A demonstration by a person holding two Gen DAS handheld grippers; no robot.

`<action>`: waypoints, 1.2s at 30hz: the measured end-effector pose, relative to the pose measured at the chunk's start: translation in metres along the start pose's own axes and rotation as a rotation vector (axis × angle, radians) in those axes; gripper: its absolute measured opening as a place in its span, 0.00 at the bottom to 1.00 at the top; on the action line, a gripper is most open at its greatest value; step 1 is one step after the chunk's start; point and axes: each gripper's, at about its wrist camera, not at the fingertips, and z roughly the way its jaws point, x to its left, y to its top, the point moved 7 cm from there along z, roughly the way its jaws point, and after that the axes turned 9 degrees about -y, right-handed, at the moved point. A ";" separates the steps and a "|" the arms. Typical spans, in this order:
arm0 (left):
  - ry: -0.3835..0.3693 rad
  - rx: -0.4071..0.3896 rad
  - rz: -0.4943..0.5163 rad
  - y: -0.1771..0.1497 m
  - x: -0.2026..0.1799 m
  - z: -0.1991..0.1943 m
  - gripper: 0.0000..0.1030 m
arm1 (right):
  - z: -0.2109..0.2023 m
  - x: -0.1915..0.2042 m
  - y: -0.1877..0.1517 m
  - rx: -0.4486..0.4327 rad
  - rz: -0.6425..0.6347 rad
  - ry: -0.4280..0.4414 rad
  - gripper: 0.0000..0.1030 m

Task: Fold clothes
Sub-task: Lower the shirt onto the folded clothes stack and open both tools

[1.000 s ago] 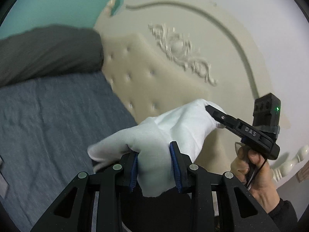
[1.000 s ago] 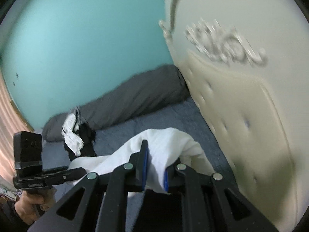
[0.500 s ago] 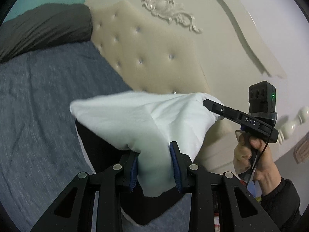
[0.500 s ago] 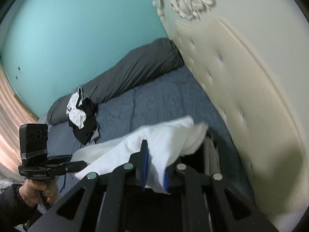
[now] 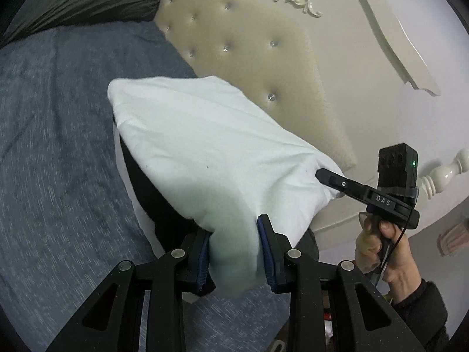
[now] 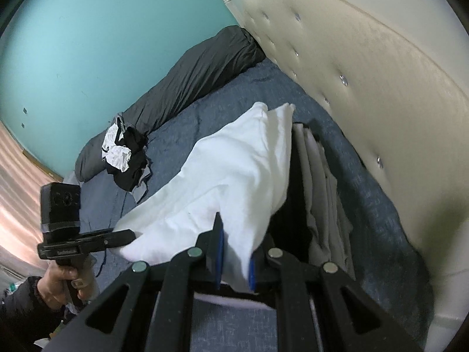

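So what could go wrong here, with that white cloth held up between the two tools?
1. The white cloth sags between the left gripper and right gripper; it might land creased.
2. It could come down askew on the stack of folded clothes beneath and disturb it.
3. Each gripper's fingers pinch only a corner, which might slip.

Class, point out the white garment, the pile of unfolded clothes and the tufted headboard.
white garment [image 5: 205, 146], left wrist view, upper face.
pile of unfolded clothes [image 6: 126, 155], right wrist view, middle.
tufted headboard [image 5: 249, 44], left wrist view, padded panel.
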 end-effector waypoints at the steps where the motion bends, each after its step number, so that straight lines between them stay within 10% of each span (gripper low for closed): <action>1: 0.002 0.002 -0.004 -0.001 0.001 0.000 0.32 | 0.000 -0.001 -0.003 0.013 0.012 0.009 0.12; 14: 0.030 0.060 -0.010 -0.026 0.017 0.014 0.34 | 0.015 -0.027 -0.032 0.099 0.061 -0.067 0.15; 28: 0.105 -0.019 0.107 -0.023 0.000 -0.030 0.35 | -0.027 0.007 0.003 -0.139 -0.047 -0.184 0.17; 36: 0.129 0.030 0.162 -0.035 -0.001 -0.001 0.35 | 0.018 0.019 -0.015 -0.043 -0.115 -0.188 0.13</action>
